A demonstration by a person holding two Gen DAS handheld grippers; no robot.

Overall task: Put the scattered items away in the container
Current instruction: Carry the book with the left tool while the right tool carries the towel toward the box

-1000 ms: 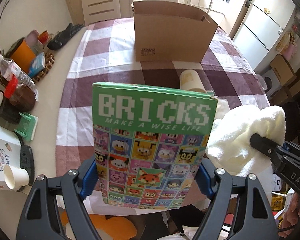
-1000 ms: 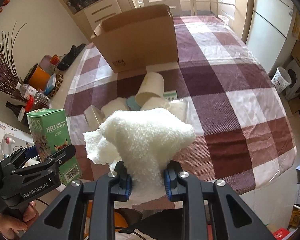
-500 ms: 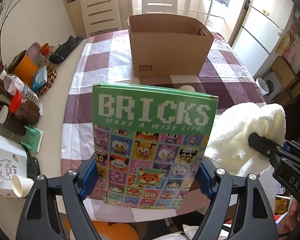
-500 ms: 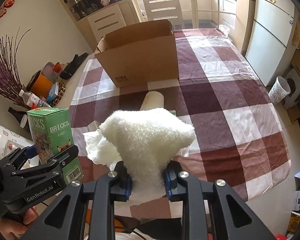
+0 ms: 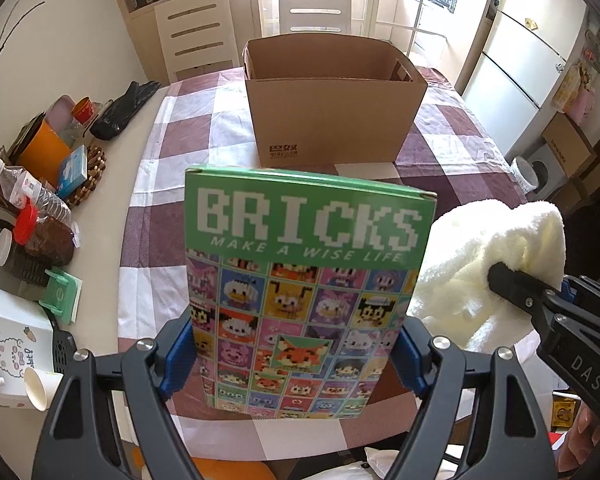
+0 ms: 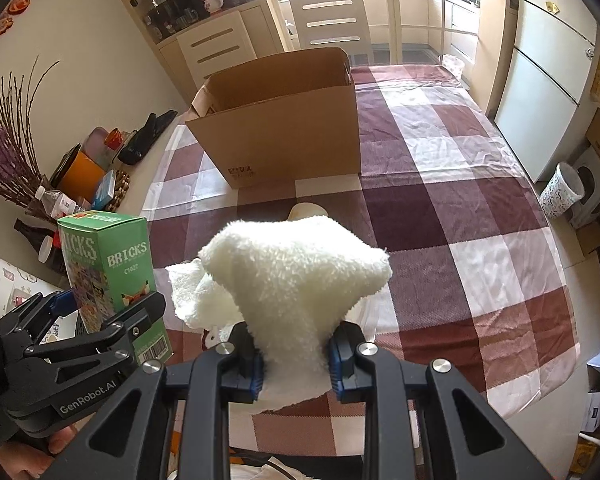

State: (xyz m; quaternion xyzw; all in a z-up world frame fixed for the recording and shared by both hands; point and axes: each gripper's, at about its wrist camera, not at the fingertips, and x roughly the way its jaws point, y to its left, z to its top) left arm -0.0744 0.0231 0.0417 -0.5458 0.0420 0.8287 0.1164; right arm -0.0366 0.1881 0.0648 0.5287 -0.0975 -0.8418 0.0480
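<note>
- Transfer step is being carried out with both claws loaded: left gripper (image 5: 296,354) is being kept clamped on the green BRICKS box (image 5: 304,280), right gripper (image 6: 296,354) is being kept clenched tight on the white fluffy towel (image 6: 296,276).
- BRICKS box is being held upright by its two side faces, low down near its base; most of the box is standing above the pads.
- Towel is being pinched at a bunched neck; the bulk is mushrooming out beyond the jaws, and a loose fold is hanging to the left.
- Cardboard box (image 5: 332,120) is sitting open-topped at the far end of the checked tablecloth (image 6: 460,240), well apart from both claws, dead ahead of the left and slightly left of the right.
- Judgement: both loads are being best carried high enough to clear the near wall before anything is let go.
- BRICKS box is probably being best lowered in first; a low grip on a tall carton is risking a tip against the rim.
- Towel's hanging fold is likely snagging the rim unless it is being brought fully over the opening.
- A cream cup (image 6: 306,211) is lying on the cloth between towel and container, still to be collected.
</note>
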